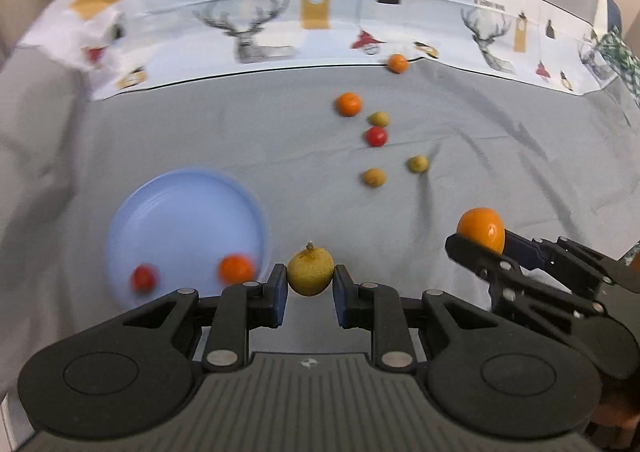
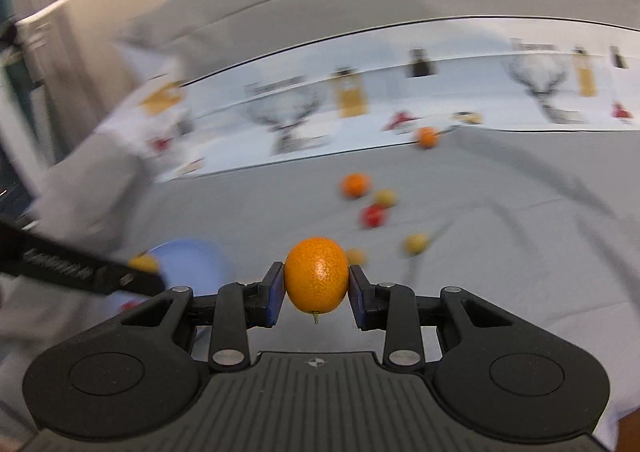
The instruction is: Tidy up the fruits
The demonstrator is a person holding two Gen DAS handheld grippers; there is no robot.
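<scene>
My left gripper (image 1: 311, 279) is shut on a small yellow-green fruit (image 1: 311, 272), held above the grey cloth. My right gripper (image 2: 317, 282) is shut on an orange citrus fruit (image 2: 317, 280); the left wrist view shows that gripper (image 1: 476, 242) at the right with the orange (image 1: 481, 229) in it. A pale blue plate (image 1: 180, 224) lies at the lower left and holds a red fruit (image 1: 143, 278) and an orange fruit (image 1: 237, 269). Several loose fruits lie farther out: an orange one (image 1: 349, 104), a red one (image 1: 376, 136), yellow-green ones (image 1: 374, 177).
A grey cloth (image 1: 200, 132) covers the surface, wrinkled at the right. A white patterned cloth with deer prints (image 1: 256, 28) runs along the far side, with a small orange fruit (image 1: 397, 63) at its edge. The left gripper's dark arm (image 2: 80, 272) crosses the right wrist view.
</scene>
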